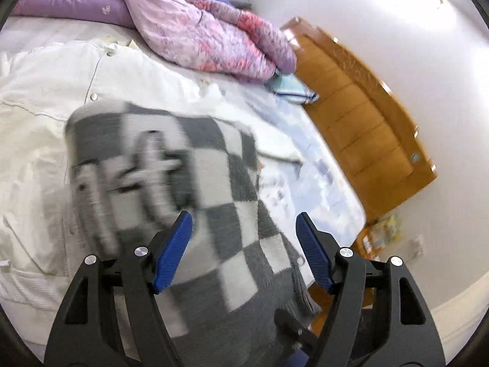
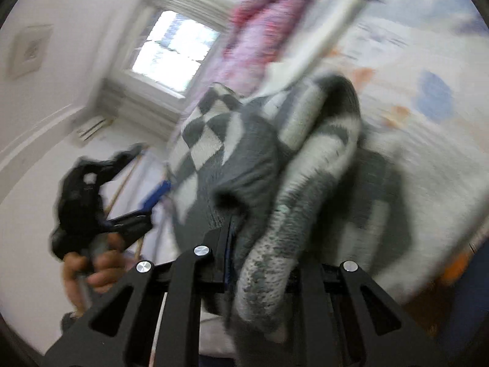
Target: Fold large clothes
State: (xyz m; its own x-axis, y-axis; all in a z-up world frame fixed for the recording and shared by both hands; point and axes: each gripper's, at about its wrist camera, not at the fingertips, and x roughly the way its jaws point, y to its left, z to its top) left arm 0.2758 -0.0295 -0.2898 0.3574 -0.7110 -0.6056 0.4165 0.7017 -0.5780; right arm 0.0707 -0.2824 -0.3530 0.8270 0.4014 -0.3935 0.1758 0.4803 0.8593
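Observation:
A grey and white checkered sweater [image 1: 189, 183] lies on the bed, partly on a white garment [image 1: 45, 98]. My left gripper [image 1: 244, 244] is open just above the sweater's lower part, its blue pads [image 1: 172, 252] apart and empty. In the right wrist view my right gripper [image 2: 229, 223] is shut on a bunched fold of the sweater [image 2: 275, 165] and lifts it; the sweater drapes over the fingers and hides them. The left gripper [image 2: 156, 195] and the hand holding it show at the left of that view, blurred.
A pink and purple quilt [image 1: 198, 30] is heaped at the far side of the bed. A wooden headboard [image 1: 366, 122] stands at the right against the white wall. A folded light blue cloth [image 1: 293, 88] lies by the quilt. A window [image 2: 174, 49] shows in the right wrist view.

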